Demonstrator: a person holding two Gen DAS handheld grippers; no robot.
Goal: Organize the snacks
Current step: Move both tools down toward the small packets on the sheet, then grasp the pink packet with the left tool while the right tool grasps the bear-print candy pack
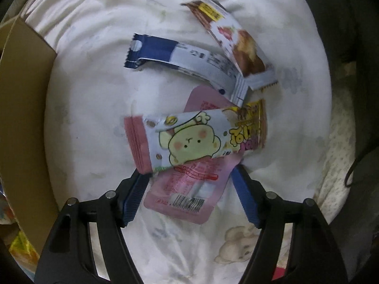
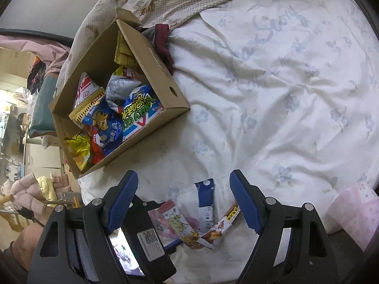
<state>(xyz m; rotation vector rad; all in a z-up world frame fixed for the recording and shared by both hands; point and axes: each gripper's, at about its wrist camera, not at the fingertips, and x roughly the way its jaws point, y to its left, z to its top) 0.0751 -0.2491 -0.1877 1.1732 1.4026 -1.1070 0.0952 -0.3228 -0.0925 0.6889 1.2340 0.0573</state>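
Snacks lie in a small heap on the white bed sheet [image 1: 94, 47]. The left gripper [image 1: 189, 182] is down low over the heap with its 2 blue fingers spread wide. Between them sits a flat pink packet [image 1: 189, 189], and it looks like neither finger is touching it yet. A packet with a yellow cartoon animal [image 1: 196, 137] lies across the top of the pink one. Past that are a blue and white bar [image 1: 177, 56] and a brown and white bar [image 1: 236, 40], and they overlap at 1 end.

The right gripper [image 2: 183, 203] hangs higher up, also spread wide, holding nothing. From there you can see the cardboard box [image 2: 154, 54] near the heap, already packed with bright snack bags. The same box edge shows at the left of the left camera view.

What could go wrong? The cartoon packet rests on the pink one, so a squeeze now might grab both, or tip the top one off onto the sheet. The pink packet is thin and flat, and the bed is soft, so the fingers might pinch the sheet with it. The box looks quite full, so a packet dropped near its rim might slide back out.
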